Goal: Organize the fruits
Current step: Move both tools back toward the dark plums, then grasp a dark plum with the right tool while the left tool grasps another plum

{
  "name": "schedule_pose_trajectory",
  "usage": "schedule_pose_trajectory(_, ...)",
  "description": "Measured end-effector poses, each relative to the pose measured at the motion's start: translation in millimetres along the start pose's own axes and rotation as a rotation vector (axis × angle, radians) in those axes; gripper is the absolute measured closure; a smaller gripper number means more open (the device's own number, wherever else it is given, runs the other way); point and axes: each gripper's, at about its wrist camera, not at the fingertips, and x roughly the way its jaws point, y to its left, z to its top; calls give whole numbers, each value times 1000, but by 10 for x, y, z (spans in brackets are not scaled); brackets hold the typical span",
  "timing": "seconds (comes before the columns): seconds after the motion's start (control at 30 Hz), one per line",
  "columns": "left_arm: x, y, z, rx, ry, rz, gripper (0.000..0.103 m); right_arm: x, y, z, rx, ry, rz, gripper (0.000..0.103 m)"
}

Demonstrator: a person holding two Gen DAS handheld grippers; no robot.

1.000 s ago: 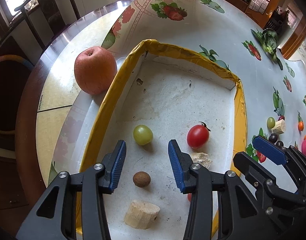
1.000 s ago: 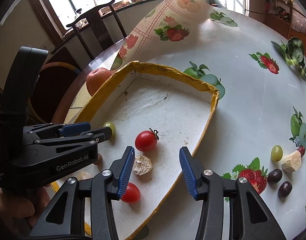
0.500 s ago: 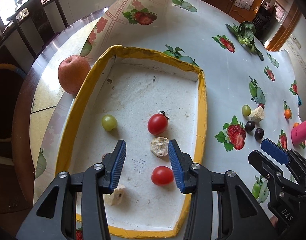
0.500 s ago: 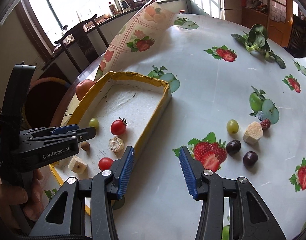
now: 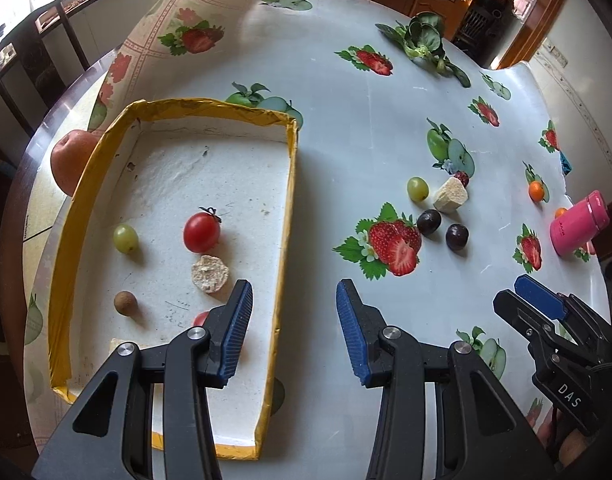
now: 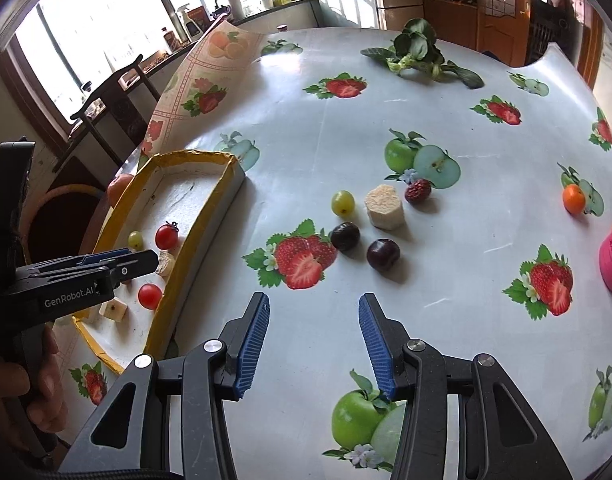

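- The left gripper has its ribbed blue pads spread wide with nothing between them; it hovers over the right-hand wall of the tray, one pad above the tray floor and the other above the tablecloth.
- The right gripper is equally wide apart and empty, above bare tablecloth just short of a printed strawberry.
- The tray is a shallow white foam rectangle edged in wrinkled yellow tape, its long axis running away from the left wrist camera.
- Inside it lie a glossy cherry tomato with its stem pointing away, a green grape, a rough pale banana slice, a small brown round longan-like fruit, a second cherry tomato and another pale chunk.
- Outside on the cloth, close together, sit a second green grape, a cut banana piece standing on end, a wrinkled red date and two dark grapes.
- An apple rests against the tray's outer left wall.
- A pink cup lies well off to the right.
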Motion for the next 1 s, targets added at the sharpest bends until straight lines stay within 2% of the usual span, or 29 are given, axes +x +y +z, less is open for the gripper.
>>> schedule_pose_trajectory(0.4,195,-437,16,57,32,-33,61,-1,-441,-43,66,-4,-29,55)
schedule_pose_trajectory(0.63,367,-502,70,55,54,-29,61,353,-373,128,27,19,-2,55)
schedule_pose_trajectory(0.83,516,-555,166,53,69,-57,61,747,-364,308,6,45,-10,56)
schedule_pose_trajectory(0.87,549,-584,193,55,72,-65,61,807,-376,329,4,52,-14,59)
schedule_pose_trajectory(0.97,664,-710,274,70,81,-84,61,869,-443,349,-8,67,-33,77)
schedule_pose_trajectory(1.0,712,-766,297,76,86,-91,61,830,-488,344,5,62,-11,77)
